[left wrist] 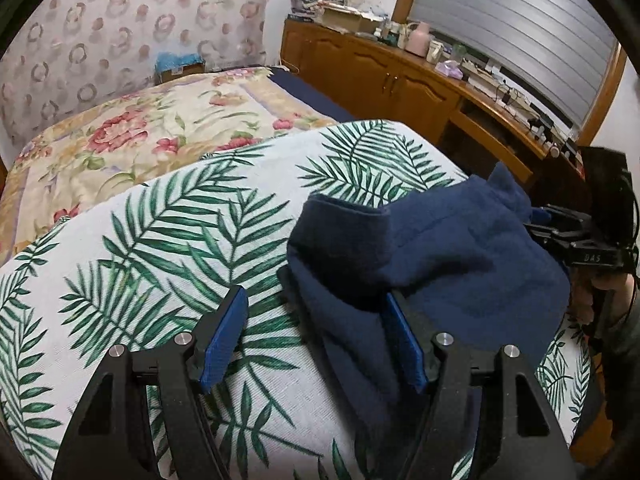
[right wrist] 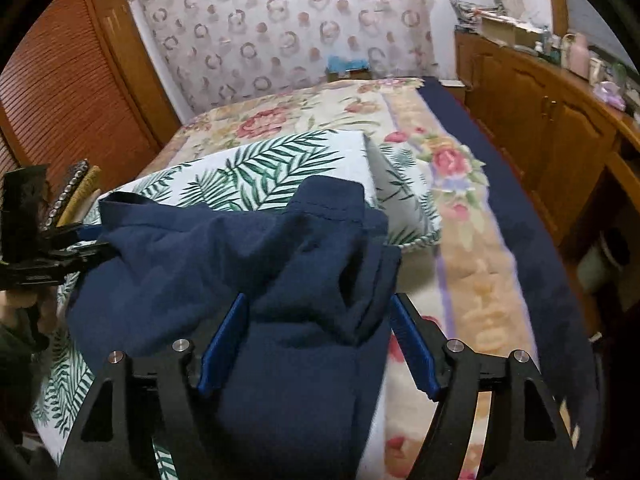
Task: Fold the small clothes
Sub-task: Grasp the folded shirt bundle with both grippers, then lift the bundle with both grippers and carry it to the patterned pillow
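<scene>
— Left wrist view: where's the navy garment [left wrist: 440, 256]?
— Bunched at about 3 o'clock on the palm-leaf cushion [left wrist: 160, 240]. The left gripper [left wrist: 316, 340] is spread wide; cloth lies between its blue pads and drapes over the right one [left wrist: 404, 344].
— And the right gripper [right wrist: 318, 340]?
— Right wrist view shows it spread too, with the garment [right wrist: 240, 256] heaped between both pads. At 9 o'clock the other gripper [right wrist: 92, 254] meets the cloth's edge.
— Background?
— Floral bedspread [right wrist: 460, 208] at 12, wooden cabinets [right wrist: 540, 120] at 2.
</scene>
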Motion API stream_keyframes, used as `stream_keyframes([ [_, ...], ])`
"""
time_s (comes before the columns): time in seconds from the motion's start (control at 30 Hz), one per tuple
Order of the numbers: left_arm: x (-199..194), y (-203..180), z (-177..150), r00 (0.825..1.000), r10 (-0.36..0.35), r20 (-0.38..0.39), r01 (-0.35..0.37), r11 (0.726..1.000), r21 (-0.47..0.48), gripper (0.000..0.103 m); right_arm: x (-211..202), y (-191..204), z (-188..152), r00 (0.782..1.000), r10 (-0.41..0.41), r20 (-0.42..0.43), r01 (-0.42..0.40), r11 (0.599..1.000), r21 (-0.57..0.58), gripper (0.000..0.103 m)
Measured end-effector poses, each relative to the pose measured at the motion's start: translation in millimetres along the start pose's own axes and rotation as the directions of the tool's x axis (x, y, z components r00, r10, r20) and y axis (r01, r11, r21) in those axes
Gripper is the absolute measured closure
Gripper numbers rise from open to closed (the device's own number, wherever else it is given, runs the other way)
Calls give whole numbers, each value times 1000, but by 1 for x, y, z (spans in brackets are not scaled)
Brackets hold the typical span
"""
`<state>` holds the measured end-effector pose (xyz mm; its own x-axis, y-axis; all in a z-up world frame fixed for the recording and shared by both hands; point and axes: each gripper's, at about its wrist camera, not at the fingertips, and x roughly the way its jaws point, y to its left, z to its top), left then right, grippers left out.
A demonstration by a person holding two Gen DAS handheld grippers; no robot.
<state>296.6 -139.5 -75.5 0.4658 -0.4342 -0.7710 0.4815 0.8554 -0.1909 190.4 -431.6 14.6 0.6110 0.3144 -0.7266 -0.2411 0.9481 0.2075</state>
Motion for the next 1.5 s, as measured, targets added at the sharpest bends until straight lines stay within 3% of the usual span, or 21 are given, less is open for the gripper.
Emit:
stream_keyframes([
  [0.1,3,-3,1,1000,9,6,-10,1000,26,33,-3,-4,0,1000,25,3,-25,1000,3,30],
  [0.23,5,-5,2,1000,-16,7,16,999,28,35,0,-4,-6,998,62,5,-62,998,-14,46],
  [0.27,6,-5,2,999,-32,8,31,999,30,44,0,-4,-6,998,58,5,-58,998,-24,47],
  [0.3,7,-6,4,998,-54,8,54,998,33,46,2,-5,-7,998,60,4,-60,998,-30,49],
  [0.4,7,-5,7,996,-83,9,83,996,16,65,4,-12,-7,994,112,-1,-112,993,-21,66],
  [0.43,6,-3,7,994,-112,13,112,994,7,80,5,-13,-8,991,135,-2,-135,991,-19,78],
  [0.47,6,-3,8,991,-136,9,137,991,-5,83,6,-12,-9,988,157,0,-157,987,-18,82],
  [0.6,-17,-13,5,989,-125,79,124,992,25,86,-5,-2,-12,993,106,56,-101,992,-79,86],
  [0.83,-89,-27,0,961,-125,245,112,991,68,87,-43,18,-14,976,84,202,-62,992,-112,87],
  [1.0,-139,-13,-2,938,-76,339,60,997,57,87,-64,51,-4,952,106,288,-53,981,-188,88],
  [1.2,-202,24,-19,902,42,430,-46,999,-1,87,-63,108,28,931,184,314,-79,944,-319,88],
  [1.4,-262,73,-48,842,219,492,-181,976,-125,87,-44,183,75,906,294,304,-122,870,-478,88],
  [1.5,-279,95,-62,819,291,495,-228,956,-184,87,-18,223,112,905,339,257,-147,817,-558,88],
])
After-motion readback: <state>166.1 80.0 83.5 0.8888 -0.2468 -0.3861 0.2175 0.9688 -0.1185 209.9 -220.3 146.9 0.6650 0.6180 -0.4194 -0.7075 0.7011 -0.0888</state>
